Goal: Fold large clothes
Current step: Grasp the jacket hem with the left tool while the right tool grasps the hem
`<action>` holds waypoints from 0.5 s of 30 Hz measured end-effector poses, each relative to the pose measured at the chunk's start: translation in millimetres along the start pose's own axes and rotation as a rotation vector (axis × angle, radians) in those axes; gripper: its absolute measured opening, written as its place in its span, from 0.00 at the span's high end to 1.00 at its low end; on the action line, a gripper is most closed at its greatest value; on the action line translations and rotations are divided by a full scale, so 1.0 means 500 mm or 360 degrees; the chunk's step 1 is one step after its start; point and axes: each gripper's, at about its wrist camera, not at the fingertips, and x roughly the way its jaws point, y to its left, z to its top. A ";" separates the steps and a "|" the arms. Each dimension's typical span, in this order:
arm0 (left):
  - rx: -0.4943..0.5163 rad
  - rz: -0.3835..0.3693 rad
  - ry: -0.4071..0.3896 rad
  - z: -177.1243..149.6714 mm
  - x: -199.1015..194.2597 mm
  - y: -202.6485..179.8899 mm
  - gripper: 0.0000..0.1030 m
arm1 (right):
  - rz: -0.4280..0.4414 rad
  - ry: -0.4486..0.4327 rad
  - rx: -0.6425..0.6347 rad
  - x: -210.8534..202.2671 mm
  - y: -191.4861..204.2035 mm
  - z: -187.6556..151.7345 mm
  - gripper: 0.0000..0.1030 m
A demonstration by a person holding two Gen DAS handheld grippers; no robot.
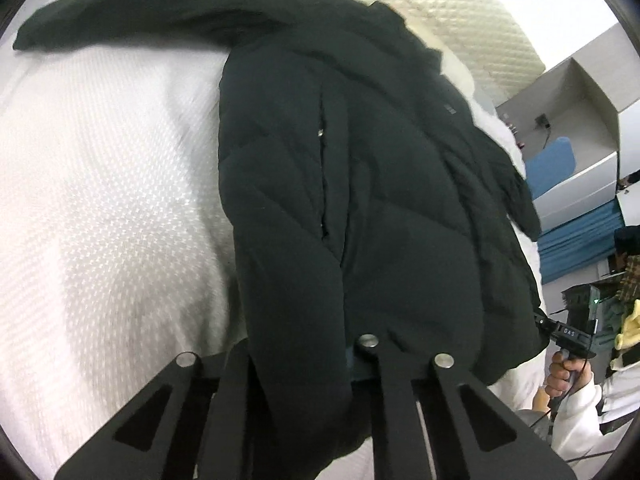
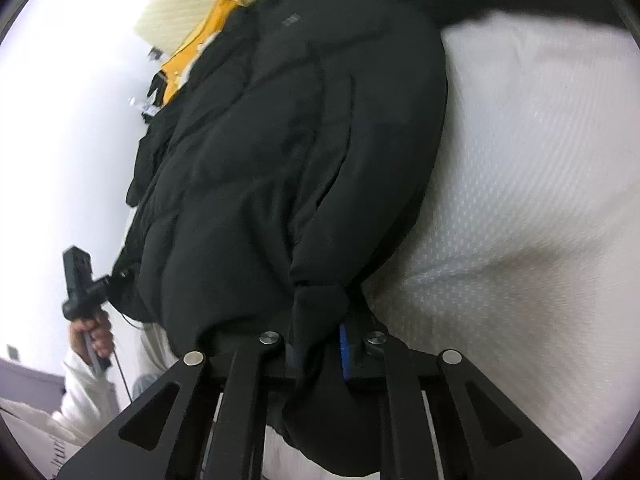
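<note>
Both gripper tips are buried in black jacket hem.

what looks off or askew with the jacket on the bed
The black puffer jacket lies crooked on the white bed cover, one sleeve flung sideways. Both grippers, left and right, are clamped on its bunched hem. No damage visible.

A bedroom: white textured mattress, quilted headboard, shelf unit against the wall.

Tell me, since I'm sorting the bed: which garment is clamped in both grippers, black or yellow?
The black puffer jacket; its hem is pinched by both grippers. The yellow garment lies untouched beyond its collar.
</note>
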 end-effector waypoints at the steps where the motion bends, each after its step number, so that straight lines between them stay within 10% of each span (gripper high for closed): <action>1: 0.0008 -0.0008 -0.0010 -0.005 -0.012 -0.008 0.93 | -0.0008 -0.0012 -0.0030 -0.016 0.009 -0.002 0.92; 15: 0.0016 0.0140 0.0141 -0.158 -0.133 -0.049 0.93 | -0.0259 0.0041 -0.0239 -0.117 0.115 -0.148 0.93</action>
